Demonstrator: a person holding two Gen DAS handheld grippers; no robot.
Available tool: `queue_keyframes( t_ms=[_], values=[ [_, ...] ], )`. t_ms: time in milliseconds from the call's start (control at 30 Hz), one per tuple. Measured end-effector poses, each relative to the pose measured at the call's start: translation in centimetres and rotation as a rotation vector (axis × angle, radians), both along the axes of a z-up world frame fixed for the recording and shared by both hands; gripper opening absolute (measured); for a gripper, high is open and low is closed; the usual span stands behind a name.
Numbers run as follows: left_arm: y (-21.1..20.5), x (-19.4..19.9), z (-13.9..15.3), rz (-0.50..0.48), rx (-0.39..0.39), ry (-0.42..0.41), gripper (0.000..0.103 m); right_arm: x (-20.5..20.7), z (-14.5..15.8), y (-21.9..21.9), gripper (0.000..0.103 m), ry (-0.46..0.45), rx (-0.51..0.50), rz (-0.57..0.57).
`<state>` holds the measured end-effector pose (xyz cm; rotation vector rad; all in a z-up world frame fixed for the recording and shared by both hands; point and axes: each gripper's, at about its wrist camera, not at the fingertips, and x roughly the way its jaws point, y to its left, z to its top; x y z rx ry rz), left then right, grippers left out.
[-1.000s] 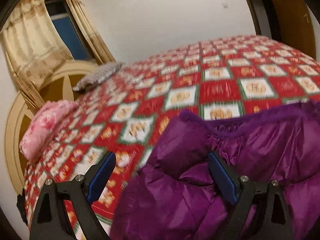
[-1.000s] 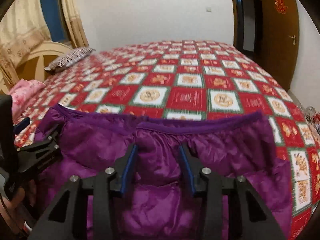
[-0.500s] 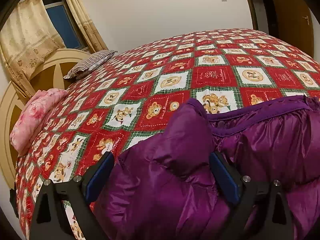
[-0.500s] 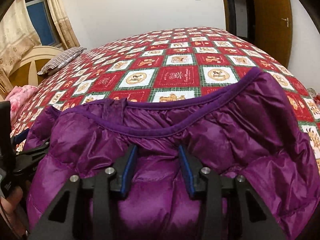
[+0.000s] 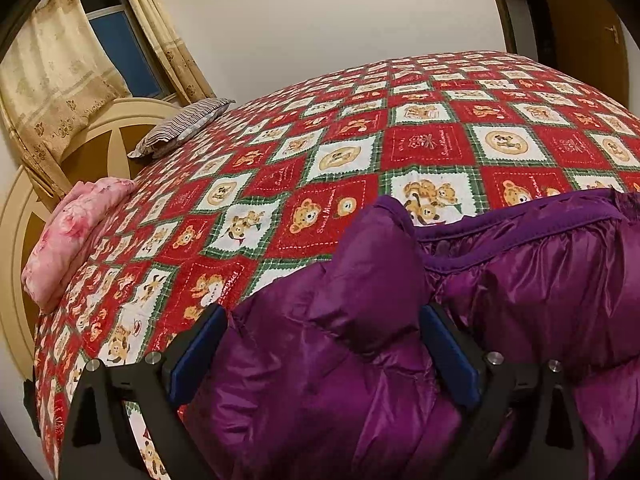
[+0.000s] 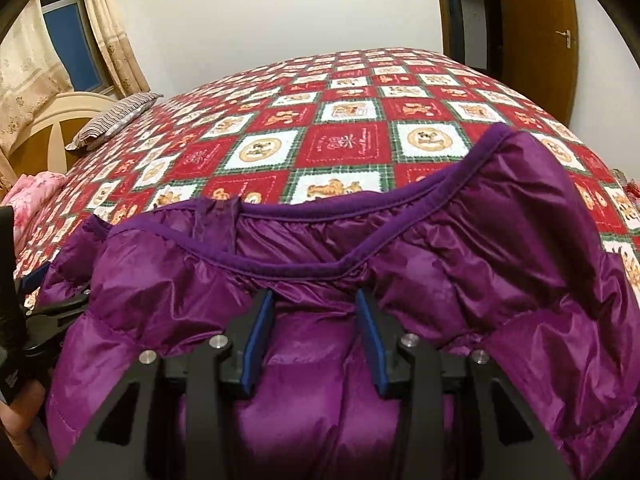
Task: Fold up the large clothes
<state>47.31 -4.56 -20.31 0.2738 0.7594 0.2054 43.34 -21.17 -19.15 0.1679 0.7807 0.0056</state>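
Left tongs (image 5: 320, 344) and right tongs (image 6: 314, 332) clamped on purple jacket (image 6: 500, 248), patchwork bed (image 6: 348, 144)

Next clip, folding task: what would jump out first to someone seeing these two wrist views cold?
The shiny purple puffer jacket fills the foreground of both views, bunched at the near edge of the bed, with the right gripper and the left gripper each straddling a puff of it. Behind it spreads the red-and-white teddy-bear quilt. At far left by the headboard lie a pink pillow and a striped pillow.
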Motion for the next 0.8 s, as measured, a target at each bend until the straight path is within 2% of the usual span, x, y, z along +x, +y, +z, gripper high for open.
queue_keyframes(
  t_ms=[333,367,433,500,600,667,733,800],
  values=[
    [0.0,0.0,0.3,-0.001,0.016,0.011,0.098,0.1,-0.1,0.0,0.044,0.007,-0.004,0.000],
    [0.0,-0.1,0.9,0.010,0.023,0.022,0.098,0.0,0.1,0.0,0.044,0.005,-0.007,0.000],
    [0.0,-0.7,2.7,0.017,-0.010,-0.004,0.098,-0.6,1.2,-0.6,0.044,-0.014,0.024,0.003],
    [-0.4,-2.4,5.8,-0.017,-0.091,-0.089,0.098,-2.1,3.2,-1.8,0.044,-0.089,0.053,-0.035],
    [-2.8,-3.7,8.1,-0.115,-0.138,-0.126,0.098,-3.5,5.9,-4.1,0.044,-0.159,0.024,-0.107],
    [-5.3,-3.9,7.7,-0.183,-0.103,-0.113,0.098,-3.3,6.0,-5.9,0.045,-0.150,-0.040,-0.170],
    [-7.3,-3.9,6.4,-0.210,-0.041,-0.097,0.098,-2.6,5.0,-7.7,0.044,-0.099,-0.017,-0.200],
    [-8.5,-3.4,4.0,-0.217,-0.006,-0.041,0.098,-2.3,3.3,-8.9,0.044,-0.042,-0.002,-0.223]
  ],
)
